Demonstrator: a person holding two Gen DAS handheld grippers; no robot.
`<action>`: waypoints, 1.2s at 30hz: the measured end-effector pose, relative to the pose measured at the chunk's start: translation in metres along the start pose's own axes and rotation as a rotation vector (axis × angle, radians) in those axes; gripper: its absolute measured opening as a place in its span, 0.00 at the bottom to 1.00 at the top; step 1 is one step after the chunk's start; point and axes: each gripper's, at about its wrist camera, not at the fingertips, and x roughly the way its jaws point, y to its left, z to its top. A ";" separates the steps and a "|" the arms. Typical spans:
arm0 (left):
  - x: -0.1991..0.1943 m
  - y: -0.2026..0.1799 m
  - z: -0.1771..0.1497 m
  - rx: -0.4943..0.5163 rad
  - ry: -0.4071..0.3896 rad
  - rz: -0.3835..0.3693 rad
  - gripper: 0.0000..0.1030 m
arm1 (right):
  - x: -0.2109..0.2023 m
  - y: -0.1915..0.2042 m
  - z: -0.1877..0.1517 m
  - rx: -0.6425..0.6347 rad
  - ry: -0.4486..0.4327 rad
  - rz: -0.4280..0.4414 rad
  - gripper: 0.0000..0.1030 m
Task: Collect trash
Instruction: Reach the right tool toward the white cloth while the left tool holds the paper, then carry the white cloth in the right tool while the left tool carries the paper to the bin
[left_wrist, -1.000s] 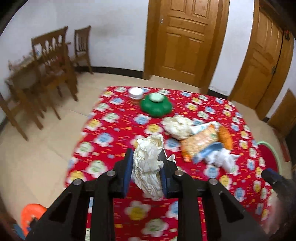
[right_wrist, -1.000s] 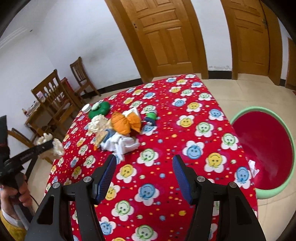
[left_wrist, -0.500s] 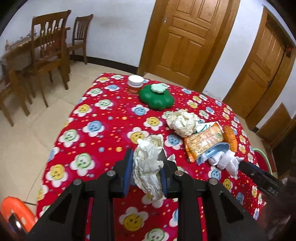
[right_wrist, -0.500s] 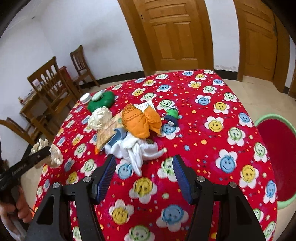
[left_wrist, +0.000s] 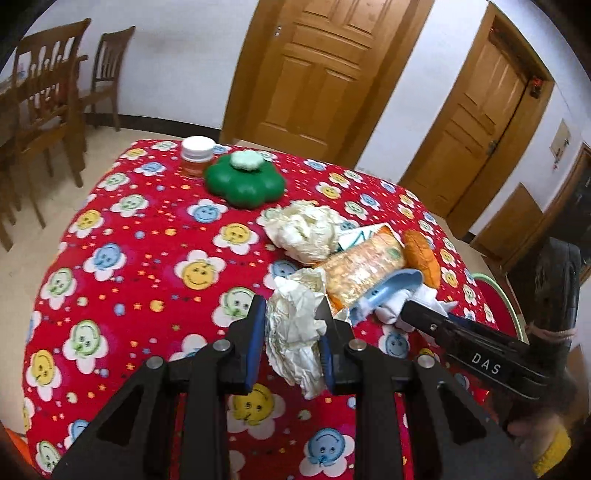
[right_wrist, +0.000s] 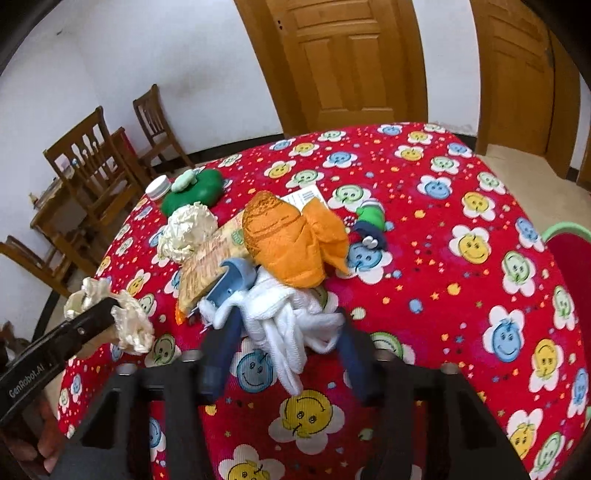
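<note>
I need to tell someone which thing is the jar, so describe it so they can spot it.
On the red tablecloth, look to the far corner nearest the chairs. The jar stands beside the green flower-shaped case, apart from the trash pile; it alone has a white lid.

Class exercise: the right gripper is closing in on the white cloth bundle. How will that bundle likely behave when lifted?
The white cloth bundle looks soft and knotted, so it will probably sag and dangle. Loose strands trail between the right gripper fingers and could slip. It touches the blue scoop, which may shift.
</note>
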 end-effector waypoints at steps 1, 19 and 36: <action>0.001 -0.001 -0.001 0.002 0.002 -0.005 0.25 | -0.001 -0.001 -0.001 0.006 -0.001 0.007 0.32; -0.028 -0.043 -0.012 0.012 -0.015 -0.003 0.25 | -0.063 -0.012 -0.029 -0.029 -0.022 0.065 0.16; -0.042 -0.120 -0.019 0.076 0.013 -0.080 0.25 | -0.141 -0.070 -0.046 0.069 -0.141 0.054 0.16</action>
